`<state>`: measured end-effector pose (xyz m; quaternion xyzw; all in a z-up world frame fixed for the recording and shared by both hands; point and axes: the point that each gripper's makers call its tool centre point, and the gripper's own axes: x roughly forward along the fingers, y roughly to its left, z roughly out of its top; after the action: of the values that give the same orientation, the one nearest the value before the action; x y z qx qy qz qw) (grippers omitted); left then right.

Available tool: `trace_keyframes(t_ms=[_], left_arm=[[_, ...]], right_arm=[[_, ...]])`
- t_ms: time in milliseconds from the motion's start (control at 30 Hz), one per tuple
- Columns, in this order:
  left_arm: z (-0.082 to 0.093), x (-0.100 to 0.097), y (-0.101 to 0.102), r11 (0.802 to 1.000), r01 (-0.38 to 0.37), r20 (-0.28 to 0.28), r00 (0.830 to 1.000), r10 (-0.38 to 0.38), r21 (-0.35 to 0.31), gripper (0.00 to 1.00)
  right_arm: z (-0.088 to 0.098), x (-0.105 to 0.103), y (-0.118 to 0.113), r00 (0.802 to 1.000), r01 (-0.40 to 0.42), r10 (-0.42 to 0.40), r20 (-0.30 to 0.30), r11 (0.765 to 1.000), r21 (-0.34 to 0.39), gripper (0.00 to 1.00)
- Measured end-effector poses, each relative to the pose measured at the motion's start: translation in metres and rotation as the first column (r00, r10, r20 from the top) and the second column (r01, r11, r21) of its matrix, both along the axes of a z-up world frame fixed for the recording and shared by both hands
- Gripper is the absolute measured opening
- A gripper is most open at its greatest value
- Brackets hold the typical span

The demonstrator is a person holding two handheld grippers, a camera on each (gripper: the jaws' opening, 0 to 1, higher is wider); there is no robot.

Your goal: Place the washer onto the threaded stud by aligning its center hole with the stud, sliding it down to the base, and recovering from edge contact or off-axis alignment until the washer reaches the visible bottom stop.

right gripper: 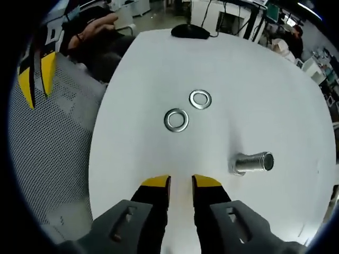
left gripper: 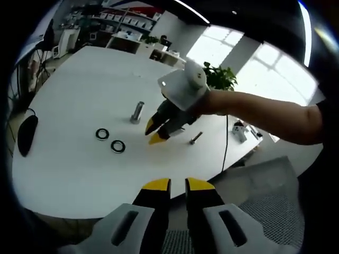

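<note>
Two metal washers (left gripper: 102,134) (left gripper: 117,146) lie flat on the white table (left gripper: 79,90), a little apart. Behind them a threaded stud (left gripper: 137,112) stands upright on its base. My right gripper (left gripper: 153,132) hovers just right of the stud, its yellow tips slightly apart and holding nothing. In the right gripper view the washers (right gripper: 176,120) (right gripper: 200,99) lie ahead of my right gripper (right gripper: 181,185), and the stud (right gripper: 253,162) is off to its right. My left gripper (left gripper: 178,185) is open and empty, off the table's edge; its yellow tips (right gripper: 36,76) show at the far left.
A small bolt (left gripper: 196,138) lies on the table right of the right gripper. A black mouse (left gripper: 26,132) (right gripper: 189,32) with a cable sits by the table's edge. A person's arm (left gripper: 265,114) holds the right gripper. A grey mesh surface (right gripper: 47,159) lies beside the table.
</note>
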<state>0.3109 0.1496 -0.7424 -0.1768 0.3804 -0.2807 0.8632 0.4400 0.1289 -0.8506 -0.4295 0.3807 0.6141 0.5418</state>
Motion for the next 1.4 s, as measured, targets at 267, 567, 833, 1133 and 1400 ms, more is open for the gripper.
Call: trace_keyframes(t_ms=[267,567,833,1133,1400], left_arm=[[0.001,0.001,0.001,1.000,-0.011,0.000,1.000,0.011,-0.004,0.08],[-0.001,0.002,0.002,1.000,-0.015,-0.007,1.000,0.015,0.000,0.07],[-0.001,0.002,0.003,1.000,-0.019,-0.005,1.000,0.019,-0.004,0.07],[0.000,0.003,0.006,0.999,-0.034,-0.004,0.999,0.033,-0.020,0.07],[0.000,0.003,0.006,0.999,-0.029,-0.004,1.000,0.029,-0.020,0.07]], right_arm=[[0.005,-0.005,0.027,0.998,-0.060,0.060,-0.006,0.998,0.004,0.23],[0.001,-0.012,0.046,0.994,-0.110,0.109,-0.011,0.994,-0.010,0.29],[-0.011,-0.016,0.061,0.990,-0.139,0.138,-0.020,0.990,-0.024,0.30],[-0.019,-0.010,0.062,0.984,-0.174,0.175,0.014,0.983,-0.058,0.30],[-0.018,-0.009,0.064,0.983,-0.182,0.183,0.013,0.982,-0.044,0.28]])
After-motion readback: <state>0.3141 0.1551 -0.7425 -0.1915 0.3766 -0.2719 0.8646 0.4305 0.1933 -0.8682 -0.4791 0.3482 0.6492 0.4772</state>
